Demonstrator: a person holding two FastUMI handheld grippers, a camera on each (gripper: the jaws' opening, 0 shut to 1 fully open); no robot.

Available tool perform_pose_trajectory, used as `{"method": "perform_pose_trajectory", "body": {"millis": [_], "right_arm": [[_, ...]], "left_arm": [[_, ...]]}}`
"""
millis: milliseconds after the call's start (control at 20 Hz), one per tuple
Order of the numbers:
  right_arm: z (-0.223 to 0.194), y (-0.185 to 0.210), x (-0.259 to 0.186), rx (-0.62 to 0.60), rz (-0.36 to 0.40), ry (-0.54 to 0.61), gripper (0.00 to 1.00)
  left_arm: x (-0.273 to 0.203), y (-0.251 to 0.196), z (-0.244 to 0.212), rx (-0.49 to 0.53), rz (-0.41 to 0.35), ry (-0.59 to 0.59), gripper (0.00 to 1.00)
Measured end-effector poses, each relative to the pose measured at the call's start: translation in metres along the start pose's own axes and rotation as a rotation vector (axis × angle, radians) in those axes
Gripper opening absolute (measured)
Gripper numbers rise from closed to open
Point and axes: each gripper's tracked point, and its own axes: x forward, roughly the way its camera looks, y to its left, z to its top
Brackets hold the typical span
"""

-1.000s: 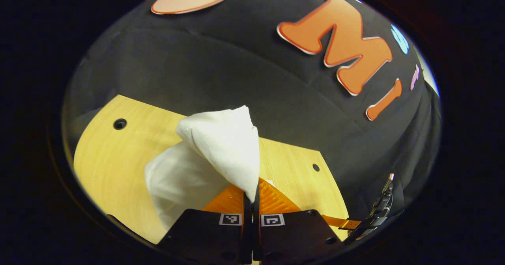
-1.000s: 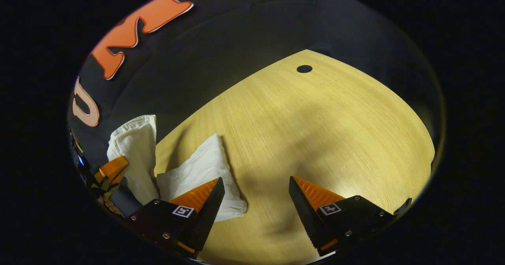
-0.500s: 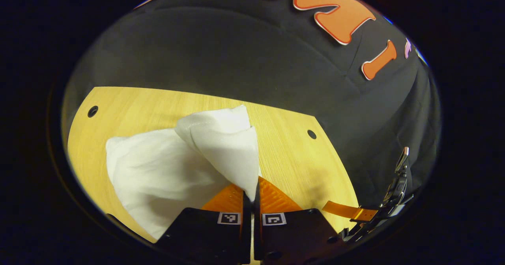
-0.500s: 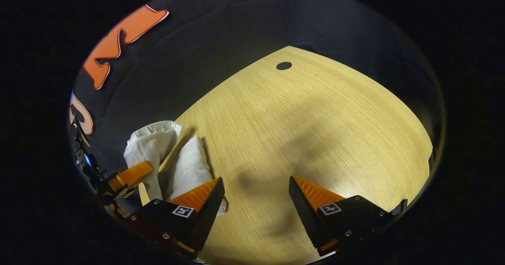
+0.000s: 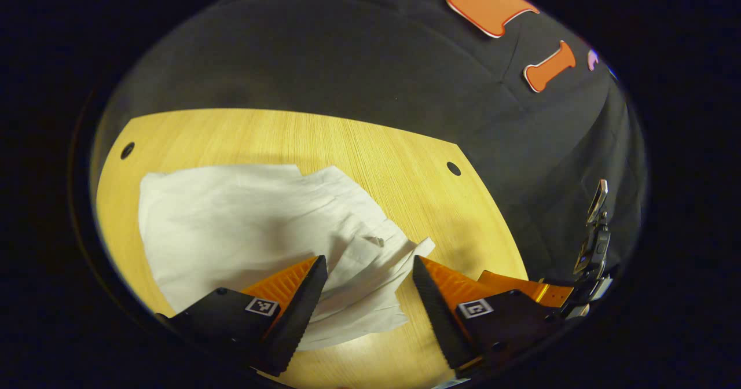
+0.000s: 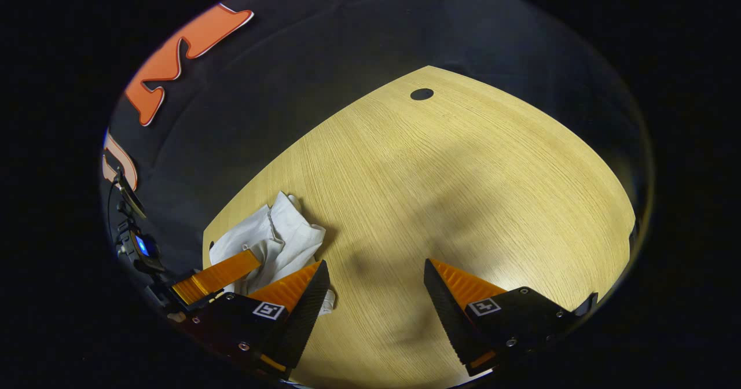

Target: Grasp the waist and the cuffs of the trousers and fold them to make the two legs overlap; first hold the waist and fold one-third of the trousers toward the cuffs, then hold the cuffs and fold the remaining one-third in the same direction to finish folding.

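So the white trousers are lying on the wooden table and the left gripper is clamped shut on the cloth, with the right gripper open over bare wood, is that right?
Not quite. The left gripper is open, its fingers spread apart with the white trousers lying loose between them; the left gripper view shows it. The rest holds: the trousers lie on the wooden table, and the right gripper is open over bare wood.

**Tabletop and its load**

You have a light wooden tabletop (image 5: 359,146) with small round holes (image 5: 453,168) near its corners. On it lie the white trousers (image 5: 243,227), flat and rumpled, toward one edge.
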Motion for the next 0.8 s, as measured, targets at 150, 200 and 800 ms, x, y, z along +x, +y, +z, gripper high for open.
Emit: {"method": "perform_pose_trajectory", "body": {"millis": [150,200,800], "right_arm": [[0.002,0.013,-0.005,-0.036,0.004,-0.014,0.99],[0.003,0.02,-0.006,-0.052,0.006,-0.021,0.99],[0.033,0.142,-0.079,-0.308,0.089,-0.305,0.99]], "left_arm": [[-0.03,0.014,0.014,0.058,0.032,-0.072,1.0],[-0.042,0.022,0.021,0.078,0.056,-0.1,1.0],[-0.17,0.094,0.052,0.112,0.253,-0.481,0.99]]}}
